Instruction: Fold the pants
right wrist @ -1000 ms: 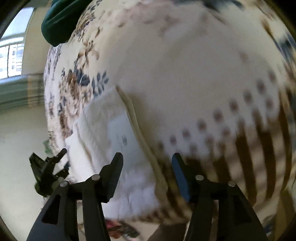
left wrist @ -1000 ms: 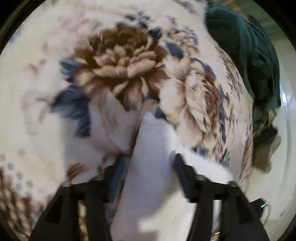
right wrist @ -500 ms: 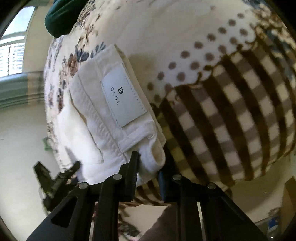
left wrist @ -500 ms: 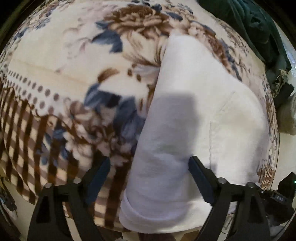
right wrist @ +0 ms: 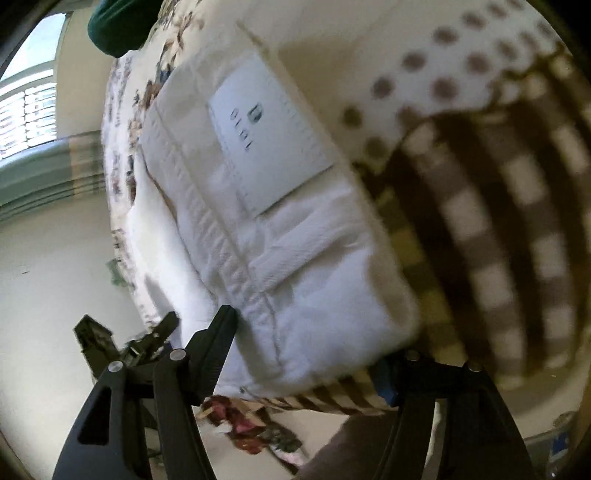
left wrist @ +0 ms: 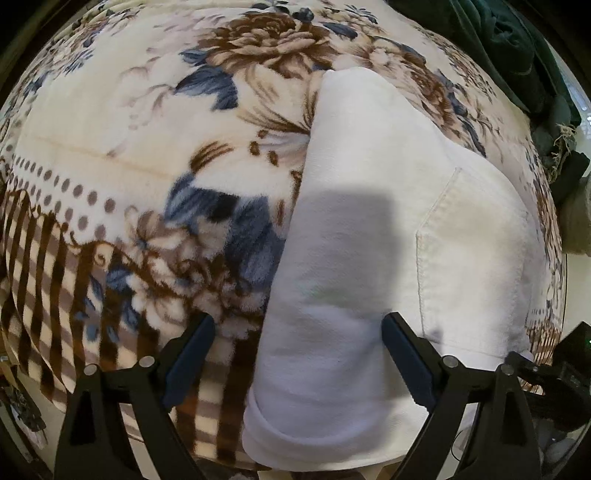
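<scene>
White pants [left wrist: 373, 236] lie folded on a floral blanket [left wrist: 155, 140], a back pocket showing at the right. My left gripper [left wrist: 295, 354] is open, its fingers to either side of the folded end near the blanket's front edge, holding nothing. In the right wrist view the waistband end [right wrist: 288, 266] with its white label [right wrist: 266, 136] lies at the blanket's edge. My right gripper [right wrist: 306, 350] is open, its jaws spread wide around the waistband corner; the right finger is partly hidden under the cloth.
A dark green garment [left wrist: 517, 48] lies at the blanket's far right; it also shows in the right wrist view [right wrist: 122, 26]. The blanket's checked border [right wrist: 498, 221] hangs over the edge. The floor [right wrist: 44, 295] and a window [right wrist: 26, 110] are at the left.
My right gripper has opened wide from nearly shut at the waistband corner and let it go. My left gripper has stayed open and drawn back slightly from the pants.
</scene>
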### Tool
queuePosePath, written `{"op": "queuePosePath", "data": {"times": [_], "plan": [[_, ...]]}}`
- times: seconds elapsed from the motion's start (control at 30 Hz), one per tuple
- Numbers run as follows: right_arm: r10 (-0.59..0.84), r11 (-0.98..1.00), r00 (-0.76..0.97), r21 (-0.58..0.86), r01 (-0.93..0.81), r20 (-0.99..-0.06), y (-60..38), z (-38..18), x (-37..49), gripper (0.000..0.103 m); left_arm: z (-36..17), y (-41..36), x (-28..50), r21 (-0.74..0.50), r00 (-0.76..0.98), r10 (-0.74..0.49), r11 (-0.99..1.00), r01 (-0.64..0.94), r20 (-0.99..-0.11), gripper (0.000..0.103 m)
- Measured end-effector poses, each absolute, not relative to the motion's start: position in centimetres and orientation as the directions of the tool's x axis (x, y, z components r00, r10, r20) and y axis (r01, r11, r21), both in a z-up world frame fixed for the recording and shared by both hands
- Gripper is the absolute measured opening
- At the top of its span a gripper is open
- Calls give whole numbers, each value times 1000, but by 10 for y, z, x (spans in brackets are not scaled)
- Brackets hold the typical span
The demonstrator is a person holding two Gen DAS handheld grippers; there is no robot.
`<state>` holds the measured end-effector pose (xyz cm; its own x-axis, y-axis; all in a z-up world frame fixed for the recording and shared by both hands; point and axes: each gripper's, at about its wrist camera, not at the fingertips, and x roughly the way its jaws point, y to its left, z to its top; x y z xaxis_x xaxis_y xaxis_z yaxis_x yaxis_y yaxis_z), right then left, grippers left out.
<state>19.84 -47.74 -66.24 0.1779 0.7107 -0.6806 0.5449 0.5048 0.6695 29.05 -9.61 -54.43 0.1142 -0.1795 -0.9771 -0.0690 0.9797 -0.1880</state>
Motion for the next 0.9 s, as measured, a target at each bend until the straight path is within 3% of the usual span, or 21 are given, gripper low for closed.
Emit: {"op": "queuePosePath", "data": {"times": [0.13, 0.37, 0.53, 0.57, 0.6, 0.67, 0.9], "plan": [[738, 490, 193, 710, 506, -647, -471, -673, 209, 68, -550, -86, 293, -265, 93, -256, 957, -115, -962, 97], [757, 503, 166, 726, 468, -632, -477, -684, 214, 69, -563, -64, 304, -518, 147, -497, 824, -228, -855, 97], [753, 463, 219, 736, 494, -620, -492, -677, 205, 69, -573, -69, 317, -527, 112, -515, 821, -222, -850, 97], [725, 464, 259, 730, 501, -638, -500, -672, 200, 63, -573, -71, 319, -526, 110, -515, 823, -213, -850, 97], [676, 469, 328, 729, 499, -660, -511, -663, 194, 31, -573, -73, 319, -521, 106, -510, 828, -206, -853, 97], [592, 501, 418, 721, 478, -689, -519, -644, 185, 29, -572, -76, 320, -520, 101, -510, 832, -192, -854, 97], [540, 591, 341, 635, 498, -770, -512, -623, 167, 27, -570, -78, 320, -524, 93, -515, 836, -166, -852, 97]]}}
